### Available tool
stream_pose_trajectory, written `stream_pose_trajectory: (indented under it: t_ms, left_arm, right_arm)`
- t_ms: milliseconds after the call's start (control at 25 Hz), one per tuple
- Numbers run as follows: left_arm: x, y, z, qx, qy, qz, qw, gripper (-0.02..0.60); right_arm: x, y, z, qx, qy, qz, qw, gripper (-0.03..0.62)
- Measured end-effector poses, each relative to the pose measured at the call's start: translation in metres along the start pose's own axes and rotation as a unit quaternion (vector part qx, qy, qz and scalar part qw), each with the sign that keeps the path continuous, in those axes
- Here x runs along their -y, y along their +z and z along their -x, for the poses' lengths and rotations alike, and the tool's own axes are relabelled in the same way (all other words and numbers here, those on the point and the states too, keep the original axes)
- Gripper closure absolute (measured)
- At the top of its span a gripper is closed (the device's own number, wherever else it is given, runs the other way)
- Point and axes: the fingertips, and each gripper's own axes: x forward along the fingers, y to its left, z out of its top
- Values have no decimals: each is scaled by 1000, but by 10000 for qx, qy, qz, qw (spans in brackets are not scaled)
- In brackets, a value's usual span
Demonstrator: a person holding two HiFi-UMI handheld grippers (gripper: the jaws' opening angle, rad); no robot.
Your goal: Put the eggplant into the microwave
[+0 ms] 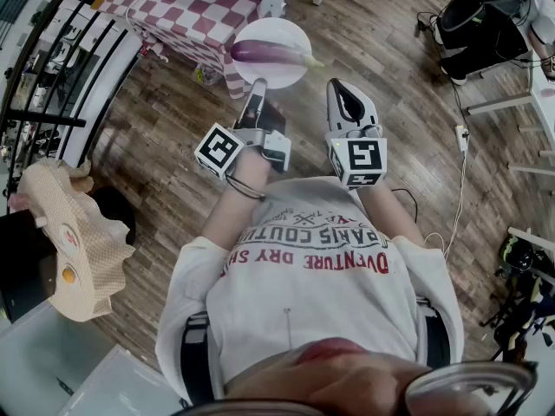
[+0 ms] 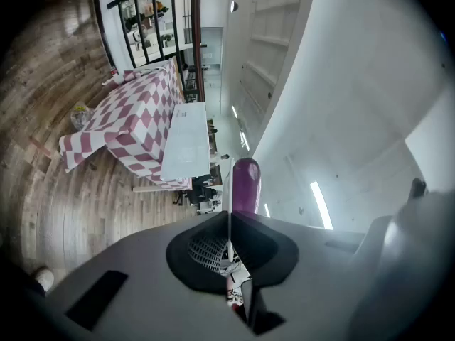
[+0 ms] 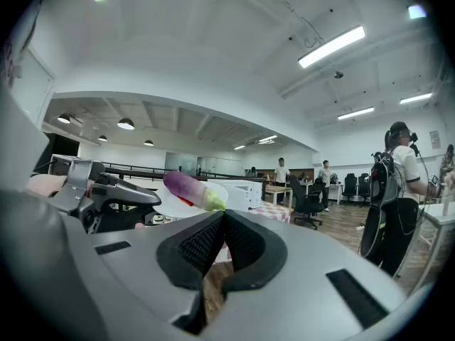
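A purple eggplant with a green stem lies on a white plate held out over the wooden floor. My left gripper is shut on the plate's near rim. In the left gripper view the plate shows edge-on as a thin line between the jaws, with the eggplant just beyond. My right gripper hangs beside it on the right, shut and holding nothing. From the right gripper view the eggplant and the left gripper show at the left. A white box stands on a checkered table behind.
A red-and-white checkered table stands ahead to the left. A black railing runs along the left side. A power strip and cables lie on the floor at the right. People and office chairs stand further off.
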Motion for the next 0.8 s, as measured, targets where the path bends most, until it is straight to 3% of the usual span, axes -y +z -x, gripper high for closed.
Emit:
stream_pose_trajectory:
  t_ms: [360,800]
  left_arm:
    - [-3,-12,-19,178,-14,-24,9998,549]
    - [0,-70,-107,476,98,-125,9987,549]
  right_arm:
    - [20,-6,-12,3,262,-13,9997,572]
    - [137,-2,-40,183,384,-178,9989,572]
